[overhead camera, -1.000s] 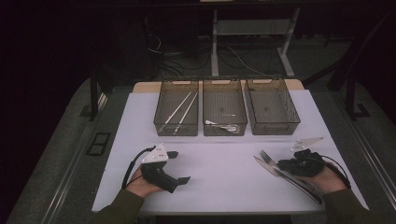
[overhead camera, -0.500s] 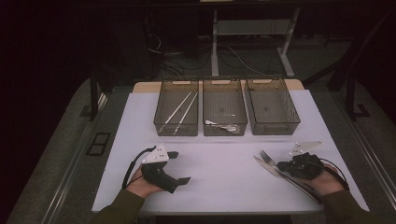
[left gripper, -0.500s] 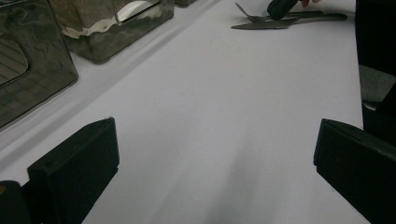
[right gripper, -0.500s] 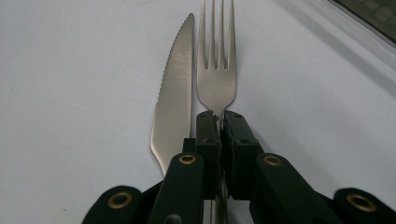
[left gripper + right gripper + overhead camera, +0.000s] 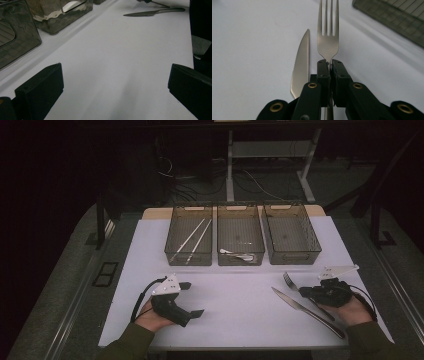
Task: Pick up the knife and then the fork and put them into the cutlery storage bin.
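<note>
over on the right of the white tabletop [image 5: 240, 305], right claw [image 5: 329, 65] is pinched tight on the fork [image 5: 327, 37], knife [image 5: 302, 62] just beside it. left claw [image 5: 192, 299] gapes wide, nothing between. no readable writing anywhere.

White-covered table [image 5: 240, 315], three clear bins [image 5: 242, 240] being carried in a row along its far side, a knife [image 5: 305, 310] being borne flat near the right front edge, a fork [image 5: 295, 285] just beside it, its handle being gripped, contact with the surface not determinable.
</note>
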### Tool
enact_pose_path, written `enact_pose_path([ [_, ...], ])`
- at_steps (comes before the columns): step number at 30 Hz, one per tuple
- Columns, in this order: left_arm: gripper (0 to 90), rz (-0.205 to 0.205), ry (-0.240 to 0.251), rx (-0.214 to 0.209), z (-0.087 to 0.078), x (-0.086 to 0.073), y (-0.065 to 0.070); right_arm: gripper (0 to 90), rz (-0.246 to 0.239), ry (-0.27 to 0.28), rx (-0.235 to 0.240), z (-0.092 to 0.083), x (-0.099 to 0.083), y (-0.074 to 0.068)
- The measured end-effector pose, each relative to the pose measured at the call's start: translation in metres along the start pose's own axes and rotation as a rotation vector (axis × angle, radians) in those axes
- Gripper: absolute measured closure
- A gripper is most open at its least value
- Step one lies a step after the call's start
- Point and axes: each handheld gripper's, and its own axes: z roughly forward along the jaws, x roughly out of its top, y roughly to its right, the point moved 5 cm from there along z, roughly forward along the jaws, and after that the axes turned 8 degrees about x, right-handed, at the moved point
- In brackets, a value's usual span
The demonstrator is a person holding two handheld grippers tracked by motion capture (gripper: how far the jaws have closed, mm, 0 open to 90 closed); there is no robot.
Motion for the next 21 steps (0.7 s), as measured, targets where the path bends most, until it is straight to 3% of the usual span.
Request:
enact_pose_path([
  [8, 0.0, 0.001, 0.009, -0.001, 0.000, 0.000, 0.000, 85.4, 0.020, 0.078, 0.004, -0.013, 0.010, 0.002],
  [21, 0.0, -0.004, 0.011, 0.000, -0.001, 0.001, -0.001, 85.4, 0.013, 0.168, -0.004, -0.027, 0.028, 0.006],
])
